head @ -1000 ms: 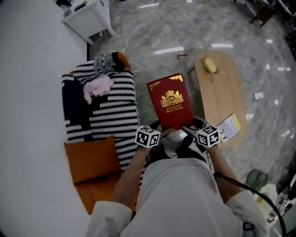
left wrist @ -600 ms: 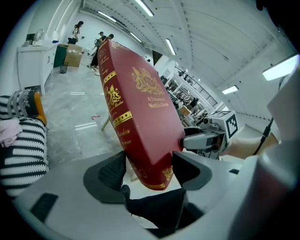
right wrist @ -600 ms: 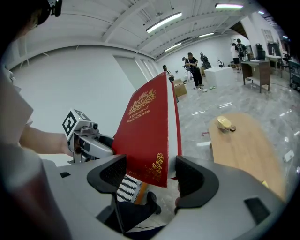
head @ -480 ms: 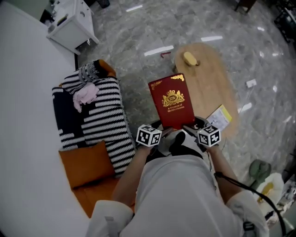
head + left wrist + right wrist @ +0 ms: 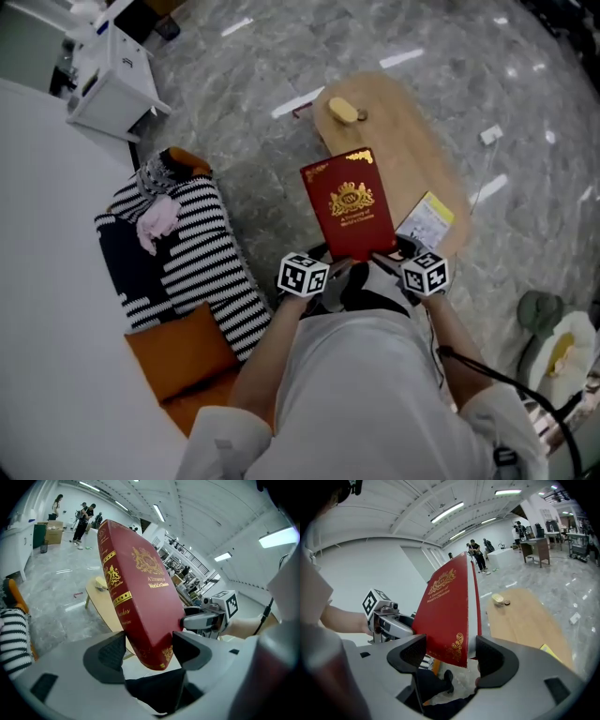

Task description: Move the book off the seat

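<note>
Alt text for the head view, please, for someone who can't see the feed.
A red book with gold lettering is held in the air by its near corners, left gripper and right gripper clamped on it. Beyond it lies a wooden table; a striped seat with an orange cushion is at left.

White top, grey twin grippers

The person wears a white top with loose sleeves. The left gripper and right gripper have pale grey moulded shells, dark ribbed pads, and each a white marker cube printed with black squares. A black cable trails along the right arm.
</note>
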`<move>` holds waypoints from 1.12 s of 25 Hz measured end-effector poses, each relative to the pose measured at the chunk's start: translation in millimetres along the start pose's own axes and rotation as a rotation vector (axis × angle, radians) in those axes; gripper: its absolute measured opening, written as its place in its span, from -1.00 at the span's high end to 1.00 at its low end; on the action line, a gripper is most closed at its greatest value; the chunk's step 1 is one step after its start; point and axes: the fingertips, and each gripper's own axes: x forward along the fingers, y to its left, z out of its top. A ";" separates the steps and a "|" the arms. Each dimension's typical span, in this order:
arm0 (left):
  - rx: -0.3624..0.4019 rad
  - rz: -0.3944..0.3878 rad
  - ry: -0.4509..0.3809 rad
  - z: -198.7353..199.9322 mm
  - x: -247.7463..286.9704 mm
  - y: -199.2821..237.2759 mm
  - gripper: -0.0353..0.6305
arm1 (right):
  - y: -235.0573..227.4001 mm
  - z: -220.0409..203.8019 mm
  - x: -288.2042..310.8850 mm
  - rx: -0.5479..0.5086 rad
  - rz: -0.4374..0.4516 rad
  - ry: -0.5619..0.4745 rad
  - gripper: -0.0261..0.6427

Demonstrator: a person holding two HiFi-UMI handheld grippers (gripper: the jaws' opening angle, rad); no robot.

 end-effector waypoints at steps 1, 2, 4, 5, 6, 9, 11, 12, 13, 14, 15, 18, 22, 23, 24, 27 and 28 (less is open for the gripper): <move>0.009 -0.007 0.012 1.1 6.0 -3.8 -0.03 | -5.2 -2.3 -4.7 0.011 -0.011 -0.007 -0.12; 0.018 -0.014 0.025 2.3 11.6 -7.4 -0.03 | -10.1 -4.3 -9.2 0.022 -0.022 -0.014 -0.12; 0.039 -0.030 0.052 4.9 21.8 -13.9 -0.03 | -18.7 -8.0 -17.5 0.048 -0.044 -0.029 -0.12; 0.051 -0.039 0.067 6.1 26.5 -16.9 -0.03 | -22.7 -10.4 -21.3 0.063 -0.054 -0.038 -0.12; 0.065 -0.048 0.081 7.3 31.2 -19.6 -0.03 | -26.7 -13.0 -24.7 0.078 -0.065 -0.047 -0.12; 0.109 -0.079 0.129 13.1 45.8 -24.3 -0.03 | -38.6 -18.9 -32.1 0.129 -0.103 -0.073 -0.12; 0.146 -0.099 0.165 17.9 55.7 -24.1 -0.03 | -46.4 -22.3 -33.4 0.166 -0.129 -0.091 -0.12; 0.165 -0.108 0.181 20.1 61.2 -23.6 -0.03 | -50.7 -24.5 -33.5 0.184 -0.141 -0.099 -0.12; 0.182 -0.117 0.197 22.2 67.2 -23.3 -0.03 | -55.7 -26.9 -33.7 0.200 -0.154 -0.108 -0.12; 0.197 -0.129 0.210 24.3 74.0 -23.7 -0.03 | -61.2 -29.4 -34.7 0.216 -0.165 -0.117 -0.12; 0.209 -0.142 0.223 26.3 81.5 -25.0 -0.03 | -67.4 -32.2 -36.4 0.235 -0.177 -0.128 -0.12; 0.244 -0.185 0.265 32.4 106.6 -27.7 -0.03 | -87.6 -40.6 -41.3 0.293 -0.215 -0.156 -0.12; 0.295 -0.231 0.309 29.8 129.7 -13.0 -0.03 | -103.5 -56.4 -26.7 0.349 -0.260 -0.175 -0.12; 0.303 -0.240 0.319 26.9 134.9 -8.5 -0.03 | -106.4 -62.2 -22.0 0.364 -0.269 -0.179 -0.12; 0.309 -0.248 0.331 24.0 141.5 -5.3 -0.03 | -110.4 -68.1 -18.8 0.381 -0.278 -0.182 -0.12; 0.333 -0.271 0.376 16.3 169.4 -3.4 -0.03 | -129.1 -87.1 -16.7 0.435 -0.302 -0.188 -0.12; 0.341 -0.278 0.393 13.2 179.9 -3.6 -0.03 | -136.4 -94.7 -16.6 0.453 -0.308 -0.188 -0.12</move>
